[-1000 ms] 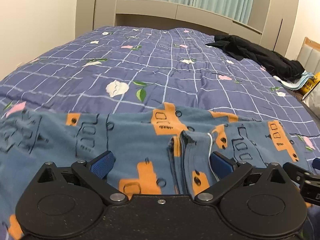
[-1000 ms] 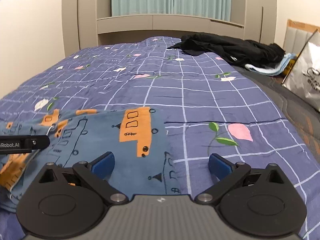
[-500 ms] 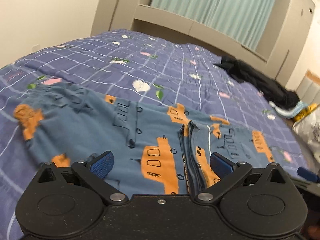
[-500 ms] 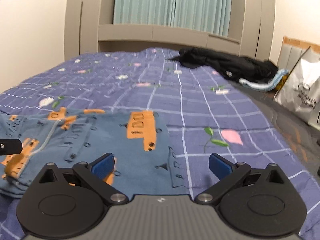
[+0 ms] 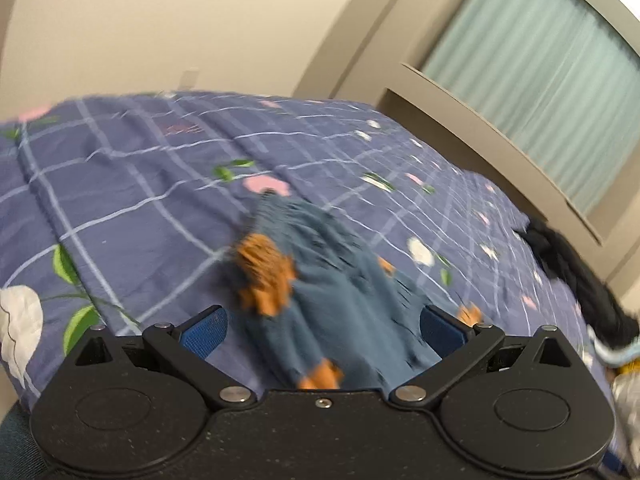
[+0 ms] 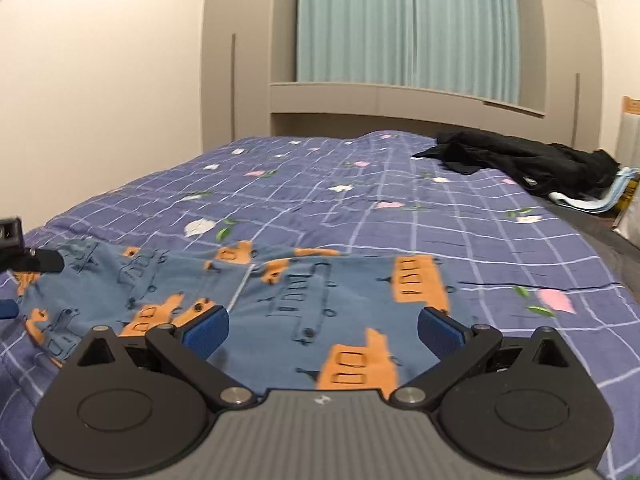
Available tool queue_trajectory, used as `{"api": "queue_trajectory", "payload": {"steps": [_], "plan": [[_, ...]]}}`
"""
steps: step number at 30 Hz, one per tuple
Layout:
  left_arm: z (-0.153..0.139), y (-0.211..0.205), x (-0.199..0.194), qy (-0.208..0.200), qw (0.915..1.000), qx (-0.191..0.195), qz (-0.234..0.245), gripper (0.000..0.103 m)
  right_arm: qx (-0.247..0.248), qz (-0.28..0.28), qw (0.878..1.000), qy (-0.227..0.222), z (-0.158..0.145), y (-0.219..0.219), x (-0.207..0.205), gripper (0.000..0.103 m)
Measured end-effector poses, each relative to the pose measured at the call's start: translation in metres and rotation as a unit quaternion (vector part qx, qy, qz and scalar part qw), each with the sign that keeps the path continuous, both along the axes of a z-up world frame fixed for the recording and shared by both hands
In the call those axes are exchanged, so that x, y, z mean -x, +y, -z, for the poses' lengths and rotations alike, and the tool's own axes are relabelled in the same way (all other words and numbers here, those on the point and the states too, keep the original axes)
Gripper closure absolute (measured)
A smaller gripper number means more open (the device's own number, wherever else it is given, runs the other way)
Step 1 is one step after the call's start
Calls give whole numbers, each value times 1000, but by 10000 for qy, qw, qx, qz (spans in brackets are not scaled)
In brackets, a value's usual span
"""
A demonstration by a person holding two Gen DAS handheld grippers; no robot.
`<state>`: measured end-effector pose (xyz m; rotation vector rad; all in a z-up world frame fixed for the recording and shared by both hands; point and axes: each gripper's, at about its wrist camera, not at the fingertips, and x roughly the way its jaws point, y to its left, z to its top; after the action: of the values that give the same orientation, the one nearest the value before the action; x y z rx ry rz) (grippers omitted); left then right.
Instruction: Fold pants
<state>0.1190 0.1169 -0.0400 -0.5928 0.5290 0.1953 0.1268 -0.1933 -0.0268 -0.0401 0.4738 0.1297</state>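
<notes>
The pants [image 6: 304, 300] are blue with orange bus prints and lie spread flat on the bed near its front edge. My right gripper [image 6: 323, 330] is open above their middle part and holds nothing. In the blurred left wrist view, my left gripper [image 5: 322, 330] is open over one narrow end of the pants [image 5: 332, 292], which runs away from it; whether its pads touch the cloth cannot be told. The left gripper's tip [image 6: 24, 258] also shows at the left edge of the right wrist view.
The bed has a purple checked cover [image 6: 400, 200] with flower prints. A black garment [image 6: 528, 164] and a folded light-blue cloth [image 6: 592, 200] lie at the far right. A wall stands to the left, and a headboard shelf and curtain [image 6: 408, 24] stand behind.
My left gripper has swung fast to the left end of the pants and now looks along them. My right gripper has shifted left over the middle of the pants. Both stay open.
</notes>
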Motion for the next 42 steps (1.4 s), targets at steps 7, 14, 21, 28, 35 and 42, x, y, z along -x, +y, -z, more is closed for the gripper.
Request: {"api": "queue_trajectory", "payload": {"steps": [7,14,21,28,35,42], "plan": [[9,20,-15,-195,9998,-5,-18,1,494,-151,9981,347,17,18,-13,0],[15,29,-14,-397,9990,174,-54,1,178,-264,9980,537,24,9,-21,0],[13,30,-16,-337,9993,181,-56,1,216,-254,9982,503,24,8,-19,0],[11,32,-16,-226,9995,232,-49,1,206,-256,9983,478,24,8,-19,0],[8,40,-13,1,9987,439,-243,11,181,-258,9986,426,25,7,-17,0],[5,42,-13,296,9980,311,-466,37,189,-242,9987,395,25,8,-16,0]]}}
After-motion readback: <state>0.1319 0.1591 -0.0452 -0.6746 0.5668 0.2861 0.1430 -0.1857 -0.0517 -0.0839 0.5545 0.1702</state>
